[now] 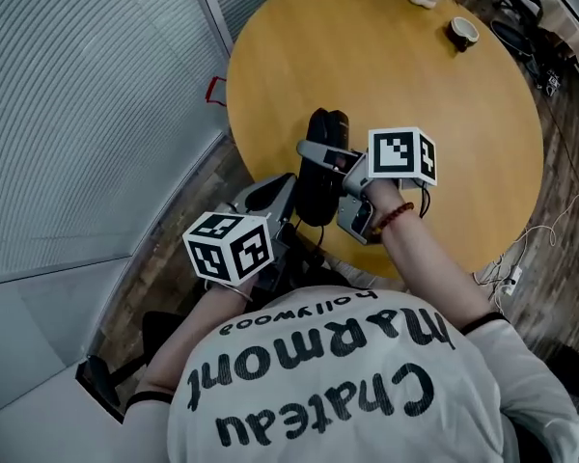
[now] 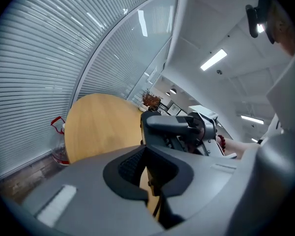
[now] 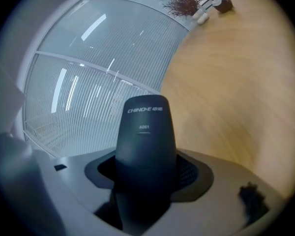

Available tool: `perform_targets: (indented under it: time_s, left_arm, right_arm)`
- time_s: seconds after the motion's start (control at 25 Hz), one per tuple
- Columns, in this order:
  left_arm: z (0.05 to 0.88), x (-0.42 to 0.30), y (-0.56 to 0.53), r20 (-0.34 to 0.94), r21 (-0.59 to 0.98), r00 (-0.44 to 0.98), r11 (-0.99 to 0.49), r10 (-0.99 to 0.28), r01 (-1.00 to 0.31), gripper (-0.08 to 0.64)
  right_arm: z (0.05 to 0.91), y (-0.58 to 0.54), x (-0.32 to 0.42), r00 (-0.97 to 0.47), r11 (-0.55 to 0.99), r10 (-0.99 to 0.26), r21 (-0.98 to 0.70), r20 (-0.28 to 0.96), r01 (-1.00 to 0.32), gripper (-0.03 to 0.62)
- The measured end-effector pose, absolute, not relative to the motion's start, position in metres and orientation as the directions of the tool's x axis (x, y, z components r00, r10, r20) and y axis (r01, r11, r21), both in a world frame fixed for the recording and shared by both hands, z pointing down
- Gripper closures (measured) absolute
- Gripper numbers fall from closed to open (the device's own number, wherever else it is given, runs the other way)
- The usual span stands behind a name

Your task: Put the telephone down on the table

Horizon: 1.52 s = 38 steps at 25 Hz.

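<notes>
Right gripper [image 3: 146, 183] is clamped on the telephone [image 1: 320, 167], a black handset held over the near edge of the table [image 1: 396, 66] and, by the look of it, not yet set down. Its long axis runs along the jaws, nose pointing out across the table. Left gripper [image 2: 148, 178] sits just off that near edge, jaws slightly apart, gripping nothing. Right hand does the lowering; the tabletop lies below and ahead.

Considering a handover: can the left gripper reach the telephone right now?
Likely yes. The left gripper hangs right beside the telephone, fingers apparently apart, with no obstacle between the two. The right gripper grips it from the other side, leaving the near side free.
</notes>
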<state>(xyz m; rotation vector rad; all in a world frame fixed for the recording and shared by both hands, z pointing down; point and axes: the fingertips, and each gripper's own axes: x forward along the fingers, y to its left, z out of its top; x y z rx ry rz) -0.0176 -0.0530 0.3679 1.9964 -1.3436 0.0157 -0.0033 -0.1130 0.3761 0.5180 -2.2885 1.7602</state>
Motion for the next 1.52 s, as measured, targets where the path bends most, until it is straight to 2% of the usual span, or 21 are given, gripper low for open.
perform_targets:
  time_s: [0.24, 0.52, 0.88, 1.28, 1.36, 1.52]
  left_arm:
    - [0.372, -0.019, -0.066, 0.4, 0.587, 0.514, -0.218, -0.759, -0.78, 0.554]
    - [0.373, -0.008, -0.071, 0.39, 0.646, 0.649, -0.308, -0.653, -0.698, 0.554]
    - [0.366, -0.008, -0.071, 0.417, 0.6, 0.683, -0.383, -0.6, -0.702, 0.554]
    - [0.364, 0.01, -0.083, 0.459, 0.625, 0.781, -0.472, -0.423, -0.622, 0.554]
    - [0.365, 0.013, -0.077, 0.488, 0.604, 0.764, -0.468, -0.422, -0.645, 0.554]
    - [0.373, -0.025, -0.063, 0.588, 0.476, 0.575, -0.332, -0.568, -0.814, 0.554]
  right_arm:
    - [0.379, -0.123, 0.0, -0.891, 0.186, -0.177, -0.875, 0.418, -0.448, 0.298]
    - [0.395, -0.12, 0.012, -0.875, 0.026, -0.219, -0.894, 0.432, -0.447, 0.298]
    - [0.382, -0.12, 0.013, -0.82, 0.036, -0.23, -0.837, 0.525, -0.546, 0.298]
    - [0.375, -0.131, 0.044, -0.725, -0.084, -0.364, -0.796, 0.584, -0.599, 0.298]
    - [0.376, -0.129, 0.048, -0.735, -0.077, -0.36, -0.803, 0.575, -0.59, 0.298]
    - [0.386, -0.128, 0.001, -0.86, 0.091, -0.205, -0.866, 0.468, -0.493, 0.298]
